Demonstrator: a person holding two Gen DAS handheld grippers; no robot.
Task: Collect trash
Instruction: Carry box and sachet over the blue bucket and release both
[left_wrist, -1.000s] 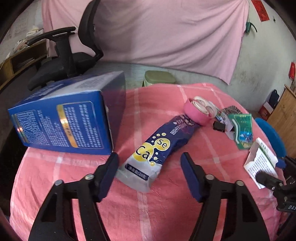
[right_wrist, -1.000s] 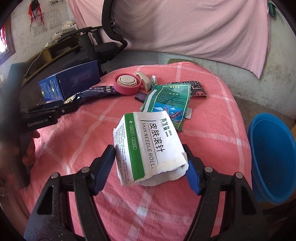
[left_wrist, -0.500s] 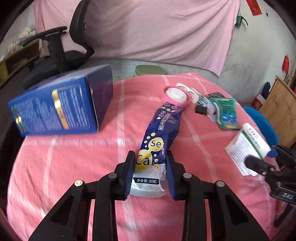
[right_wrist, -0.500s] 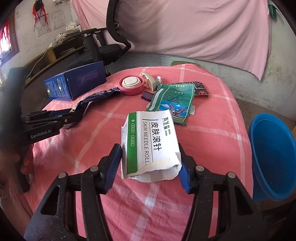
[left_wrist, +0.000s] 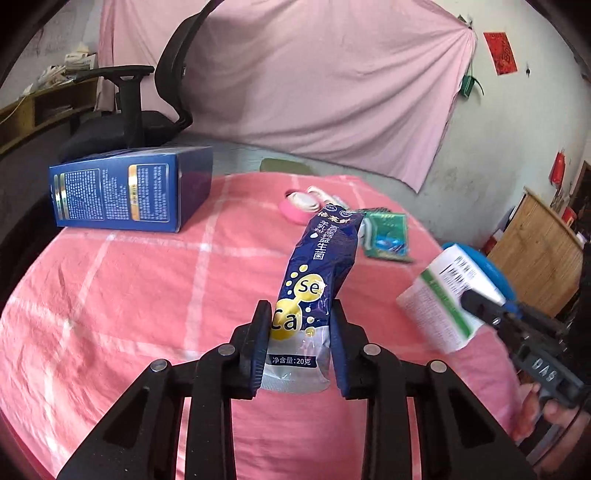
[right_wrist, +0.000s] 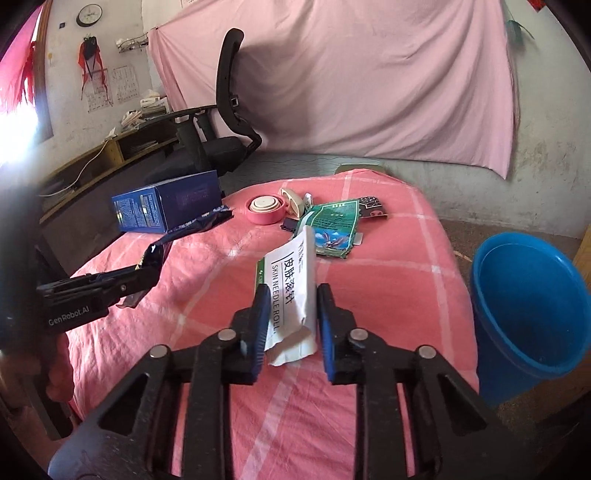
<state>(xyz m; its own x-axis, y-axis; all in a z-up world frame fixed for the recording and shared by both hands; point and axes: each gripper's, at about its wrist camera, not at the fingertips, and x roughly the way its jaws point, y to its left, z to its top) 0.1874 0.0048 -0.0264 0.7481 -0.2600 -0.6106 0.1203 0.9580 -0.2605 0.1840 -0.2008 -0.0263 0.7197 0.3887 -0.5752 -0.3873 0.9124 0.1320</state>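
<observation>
Now: left gripper (left_wrist: 299, 343) clamped on blue sachet (left_wrist: 314, 291), off counter (left_wrist: 147, 295) | right gripper (right_wrist: 290, 314) just closing, squeezing white box (right_wrist: 293, 284) | blue bin (right_wrist: 528, 306) at 3 o'clock

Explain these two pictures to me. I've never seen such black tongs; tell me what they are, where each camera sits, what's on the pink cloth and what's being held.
No robot here: a person holds a two-finger gripper in each hand, with a fisheye camera on each looking along its fingers. One picture is from the left gripper, the other from the right gripper.

The left one is shut on a blue sachet. The right one's jaws have just been closing and now pinch a white and green box, squashed flat.

On the pink cloth lie a blue carton, a pink lid and a green wrapper, among smaller bits. A blue bucket stands beside the table, probably for the trash.
</observation>
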